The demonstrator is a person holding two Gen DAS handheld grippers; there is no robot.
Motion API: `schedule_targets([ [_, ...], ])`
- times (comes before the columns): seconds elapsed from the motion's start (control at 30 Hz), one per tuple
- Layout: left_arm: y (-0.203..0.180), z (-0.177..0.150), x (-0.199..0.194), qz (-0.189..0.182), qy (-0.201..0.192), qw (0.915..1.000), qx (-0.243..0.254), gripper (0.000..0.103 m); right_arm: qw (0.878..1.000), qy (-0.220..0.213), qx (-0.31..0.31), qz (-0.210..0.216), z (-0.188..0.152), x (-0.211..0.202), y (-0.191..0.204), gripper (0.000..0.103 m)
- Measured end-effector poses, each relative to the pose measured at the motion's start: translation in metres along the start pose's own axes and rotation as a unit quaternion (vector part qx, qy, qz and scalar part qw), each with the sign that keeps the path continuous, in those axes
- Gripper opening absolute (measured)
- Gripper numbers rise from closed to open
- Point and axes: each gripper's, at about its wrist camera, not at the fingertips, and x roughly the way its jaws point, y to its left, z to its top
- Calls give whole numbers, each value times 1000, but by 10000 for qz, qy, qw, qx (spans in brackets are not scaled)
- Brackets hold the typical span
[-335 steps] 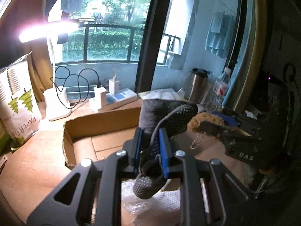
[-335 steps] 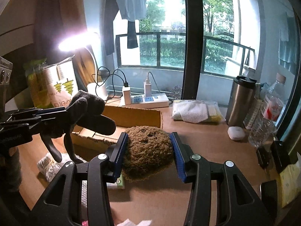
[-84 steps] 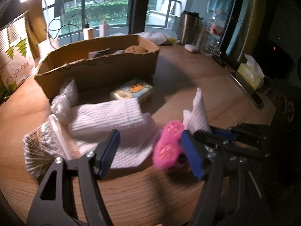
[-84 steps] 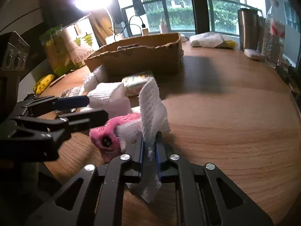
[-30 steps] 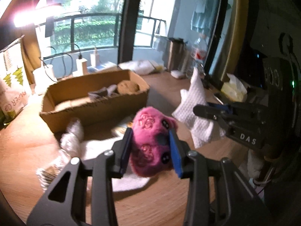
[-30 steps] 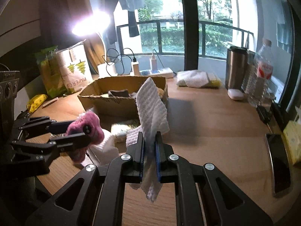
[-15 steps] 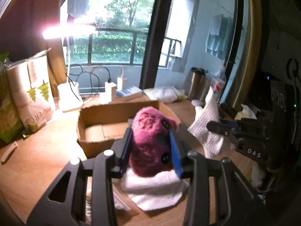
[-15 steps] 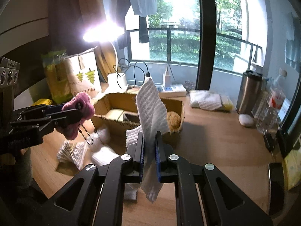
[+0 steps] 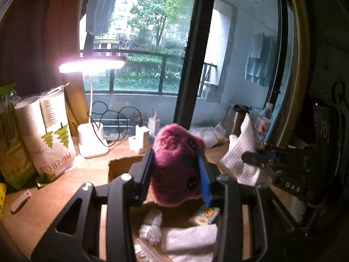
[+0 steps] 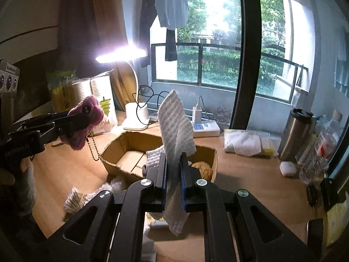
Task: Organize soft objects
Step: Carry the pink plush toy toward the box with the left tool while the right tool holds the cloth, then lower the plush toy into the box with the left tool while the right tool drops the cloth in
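My left gripper (image 9: 175, 172) is shut on a pink plush toy (image 9: 174, 163) held up in the air over the near side of the cardboard box (image 9: 122, 163). From the right wrist view the same pink plush toy (image 10: 85, 120) hangs left of the cardboard box (image 10: 130, 150), a ball chain dangling under it. My right gripper (image 10: 173, 176) is shut on a white waffle cloth (image 10: 176, 131) that stands up above the box's near wall. A brown fuzzy ball (image 10: 201, 169) lies inside the box at its right end.
A lit desk lamp (image 10: 136, 118), a paper-cup bag (image 9: 50, 144) and a power strip (image 10: 205, 128) stand behind the box. A steel flask (image 10: 294, 133), a bottle (image 10: 322, 144) and folded cloths (image 10: 246, 142) are at the right. White cloth (image 9: 189, 238) and plastic wrap (image 9: 150, 229) lie before the box.
Both grippers have risen and moved toward the box, each keeping its load. The box now lies directly below and ahead of the plush and the cloth.
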Motion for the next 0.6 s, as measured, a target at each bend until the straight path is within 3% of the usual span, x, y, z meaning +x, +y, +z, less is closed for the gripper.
schedule_targets([
  [0.37, 9, 12, 36, 84, -185, 9997, 104, 39, 9999, -103, 77, 50, 15, 30, -15, 11],
  [0.6, 20, 4, 73, 175, 78, 9998, -28, 39, 9998, -62, 171, 123, 17, 54, -29, 11],
])
